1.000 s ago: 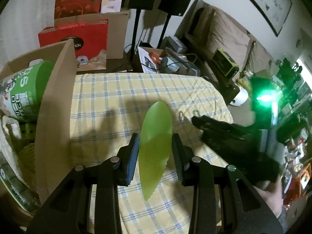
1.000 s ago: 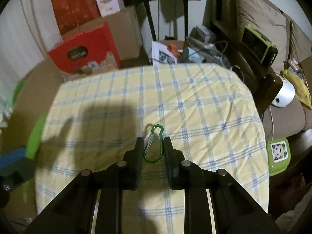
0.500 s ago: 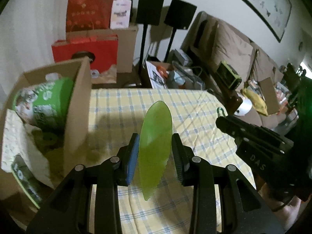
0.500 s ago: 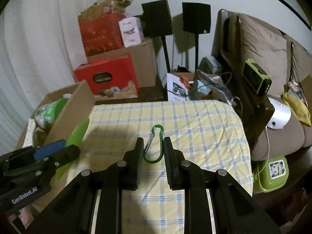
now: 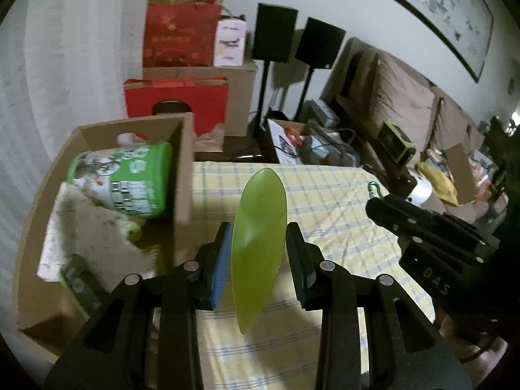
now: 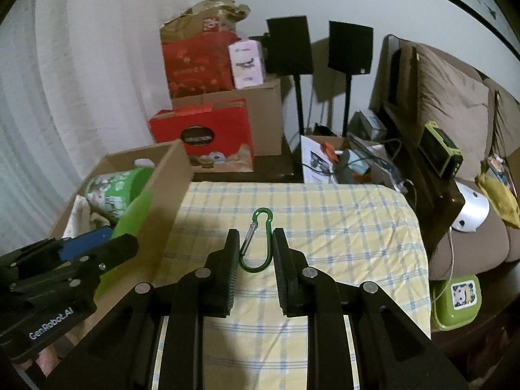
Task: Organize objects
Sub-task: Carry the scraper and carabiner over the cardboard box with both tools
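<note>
Jaws pinching: left gripper [image 5: 260,253] on green leaf-shaped plastic piece [image 5: 258,243], mid-frame; right gripper [image 6: 255,253] on green carabiner [image 6: 256,240], center. Could slip out (thin, slick) before reaching cardboard box [image 5: 182,162], left of frame.

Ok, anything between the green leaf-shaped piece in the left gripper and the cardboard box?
Nothing visible. The green leaf-shaped piece, in the left gripper, is beside the cardboard box's near wall, and the box top is open.

Two claw-mounted views above the worktop's near edge
Both face its far edge, sharing the cardboard box [image 5: 182,175] [image 6: 169,175] on its left edge.
</note>
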`<state>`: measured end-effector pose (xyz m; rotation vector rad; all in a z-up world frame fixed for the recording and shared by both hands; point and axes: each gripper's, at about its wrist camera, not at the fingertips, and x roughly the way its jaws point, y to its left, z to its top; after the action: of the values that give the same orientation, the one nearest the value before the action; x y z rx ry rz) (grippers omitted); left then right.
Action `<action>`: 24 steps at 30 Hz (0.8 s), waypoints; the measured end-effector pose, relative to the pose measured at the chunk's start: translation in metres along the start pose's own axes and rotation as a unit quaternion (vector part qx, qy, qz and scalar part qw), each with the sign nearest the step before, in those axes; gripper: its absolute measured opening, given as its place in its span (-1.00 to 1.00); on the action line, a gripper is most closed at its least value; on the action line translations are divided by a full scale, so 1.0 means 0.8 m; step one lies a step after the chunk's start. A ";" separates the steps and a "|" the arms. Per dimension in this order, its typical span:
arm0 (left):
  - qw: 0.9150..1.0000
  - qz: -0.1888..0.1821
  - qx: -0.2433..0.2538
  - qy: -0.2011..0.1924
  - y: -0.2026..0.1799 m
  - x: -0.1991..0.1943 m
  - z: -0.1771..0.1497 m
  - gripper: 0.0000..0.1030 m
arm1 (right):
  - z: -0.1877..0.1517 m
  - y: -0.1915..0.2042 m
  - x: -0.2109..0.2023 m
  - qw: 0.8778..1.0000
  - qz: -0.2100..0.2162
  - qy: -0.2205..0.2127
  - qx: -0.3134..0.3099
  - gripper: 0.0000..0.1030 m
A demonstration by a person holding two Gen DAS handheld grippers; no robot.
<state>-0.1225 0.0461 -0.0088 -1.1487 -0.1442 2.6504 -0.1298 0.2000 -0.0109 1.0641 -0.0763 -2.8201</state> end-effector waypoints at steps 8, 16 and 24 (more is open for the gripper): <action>0.999 0.027 -0.018 -0.013 0.042 -0.025 0.002 -0.40 | 0.007 0.046 -0.004 1.000 0.016 -0.006 -0.018 -0.63; 0.998 0.048 -0.031 -0.019 0.078 -0.044 -0.002 -0.40 | 0.011 0.091 -0.007 0.999 0.038 -0.008 -0.037 -0.63; 0.997 0.065 -0.050 -0.016 0.120 -0.055 -0.010 -0.39 | 0.012 0.132 0.000 0.996 0.065 0.001 -0.054 -0.63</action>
<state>-0.1058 -0.0582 -0.0015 -1.1839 -0.2164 2.8052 -0.1257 0.0955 0.0063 1.0014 0.0065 -2.6749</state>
